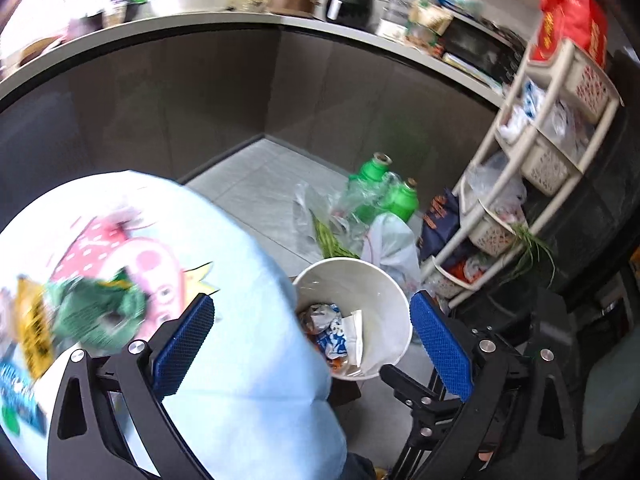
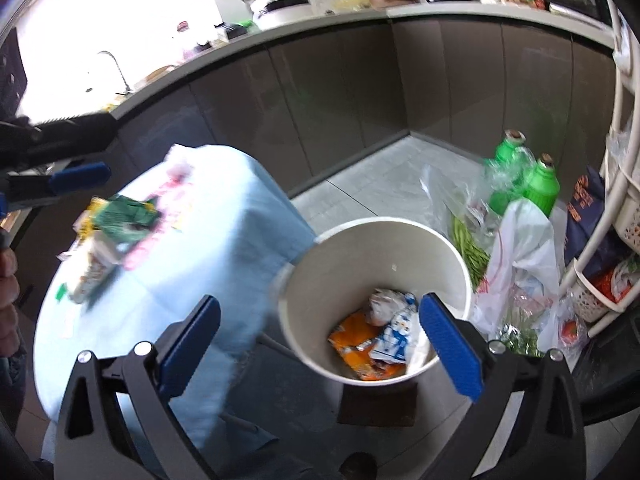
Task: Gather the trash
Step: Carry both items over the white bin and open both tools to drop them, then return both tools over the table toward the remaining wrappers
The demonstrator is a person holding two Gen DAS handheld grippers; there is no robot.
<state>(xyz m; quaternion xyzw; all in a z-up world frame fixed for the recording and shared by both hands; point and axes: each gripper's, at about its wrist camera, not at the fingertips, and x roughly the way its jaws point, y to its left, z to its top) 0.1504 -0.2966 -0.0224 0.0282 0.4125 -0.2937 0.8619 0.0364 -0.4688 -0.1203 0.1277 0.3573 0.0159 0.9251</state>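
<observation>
Trash lies at the bottom of a white bin: an orange wrapper, a blue-and-white packet and some crumpled white paper. Seen along the right tongs, the bin sits just ahead, its far wall rising between the two blue pads and its near rim partly behind the right-hand pad. The jaws stand wide apart with nothing between them. The left tongs are spread just as wide and grip nothing; the bin shows between their pads too, closer to the right-hand one.

More trash lies on a table with a pale blue cloth, ahead and to the left of both tongs: a green packet, a yellow wrapper and other scraps, all blurred. In the right view, the left tongs come in from the left edge, above that pile and apart from it.

Beyond the bin, farther from the tongs, two green bottles stand on the floor among clear and white plastic bags and a bunch of green beans. To the right is a cream basket rack with bags in it. A grey counter crowded with kitchen things curves around the back.
</observation>
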